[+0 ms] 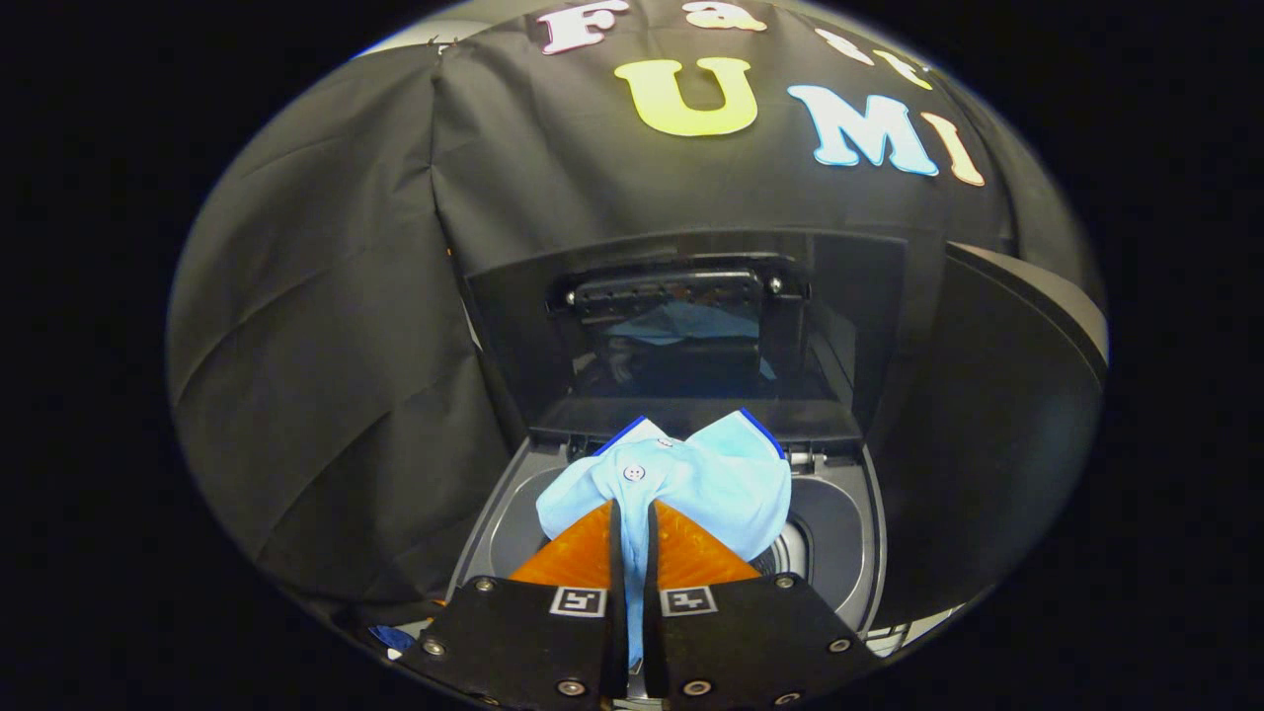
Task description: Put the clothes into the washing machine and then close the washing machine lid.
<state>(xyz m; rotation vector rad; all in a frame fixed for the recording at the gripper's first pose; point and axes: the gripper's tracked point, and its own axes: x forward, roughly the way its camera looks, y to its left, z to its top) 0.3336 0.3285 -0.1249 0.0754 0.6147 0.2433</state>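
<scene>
A light blue shirt (711, 479) with dark blue collar trim and a white button hangs bunched between my fingers. My gripper (632, 513) is shut on the shirt's cloth, which runs down through the narrow gap between both fingers. Below the shirt lies the round opening of the top-loading washing machine (839, 533), with its grey rim and the drum's inside partly visible right of the shirt. The machine's dark lid (691, 326) stands raised upright beyond the opening and reflects the shirt in its window.
Black cloth of the booth wall (326, 346) hangs to the left and behind the machine. A dark curved panel (1007, 415) rises on the right beside the raised lid.
</scene>
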